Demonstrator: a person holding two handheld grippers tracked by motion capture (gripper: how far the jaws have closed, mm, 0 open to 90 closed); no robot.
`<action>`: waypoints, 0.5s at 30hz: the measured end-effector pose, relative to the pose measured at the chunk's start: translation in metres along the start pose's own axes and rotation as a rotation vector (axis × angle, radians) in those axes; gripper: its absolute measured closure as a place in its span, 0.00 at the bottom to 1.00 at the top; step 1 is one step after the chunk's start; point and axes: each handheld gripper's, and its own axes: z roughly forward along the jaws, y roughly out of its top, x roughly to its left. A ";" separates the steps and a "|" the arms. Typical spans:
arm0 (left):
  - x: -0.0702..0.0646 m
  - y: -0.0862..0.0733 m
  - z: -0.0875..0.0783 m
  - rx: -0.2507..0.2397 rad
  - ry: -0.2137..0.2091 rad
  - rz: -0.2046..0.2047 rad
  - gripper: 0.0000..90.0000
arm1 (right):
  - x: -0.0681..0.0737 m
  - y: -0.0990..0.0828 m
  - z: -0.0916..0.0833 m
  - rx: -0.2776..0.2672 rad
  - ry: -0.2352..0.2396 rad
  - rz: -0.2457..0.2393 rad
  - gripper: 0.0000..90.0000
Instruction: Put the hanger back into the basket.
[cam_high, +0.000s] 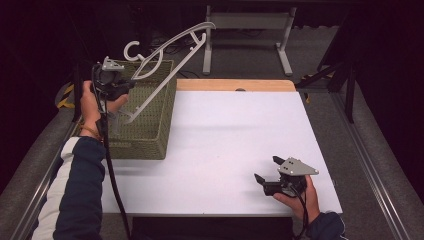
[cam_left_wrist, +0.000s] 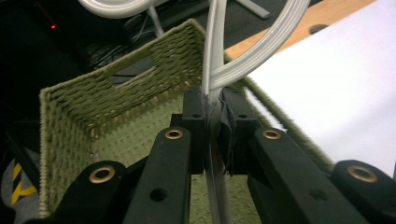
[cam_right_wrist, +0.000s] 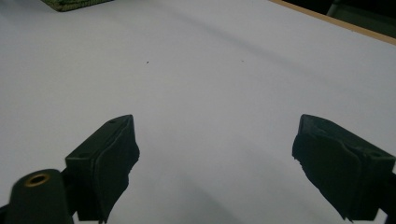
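1. Nearest, at the right front of the white rectangular tabletop (cam_high: 225, 145), the right gripper (cam_high: 264, 176) rests in the person's hand with its two black jaws spread wide apart. In the right gripper view nothing lies between its pads (cam_right_wrist: 109, 161), just bare white surface.
2. At the left edge, the left gripper (cam_high: 121, 92) is held above the near part of the basket, its jaws clamped tight on the hanger.
3. The pale grey plastic clothes hanger (cam_high: 165, 52) has a curved, ribbed upper arm, a straight thin lower bar and a round open hook (cam_high: 134, 50) at its far left. It hangs in the air, tilted, its wide end rising towards the far right and its lower tip dipping towards the basket's inside.
4. In the left gripper view the pads (cam_left_wrist: 195, 122) squeeze the spot where the hanger's curved arm (cam_left_wrist: 261, 49) and straight bar meet; the bar runs on down between the jaws.
5. The olive-green woven rectangular basket (cam_high: 150, 135) sits on the table's left side, its long axis running near to far. It has steep sides and a cut-out handle slot (cam_left_wrist: 133, 74) in its far wall. The part of its floor that can be seen, directly under the hanger, is bare weave.
6. Farthest, a light wooden strip (cam_high: 235, 85) edges the table's far side.
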 end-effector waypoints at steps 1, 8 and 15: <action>0.000 0.000 0.000 0.000 0.000 0.000 0.91 | 0.000 0.000 0.000 0.000 0.000 0.000 0.15; 0.020 -0.022 0.013 0.059 0.034 -0.030 0.91 | 0.000 -0.001 0.001 0.006 0.003 -0.001 0.15; 0.034 -0.034 0.019 0.075 0.081 -0.043 0.91 | 0.002 -0.001 0.003 0.018 0.008 -0.005 0.15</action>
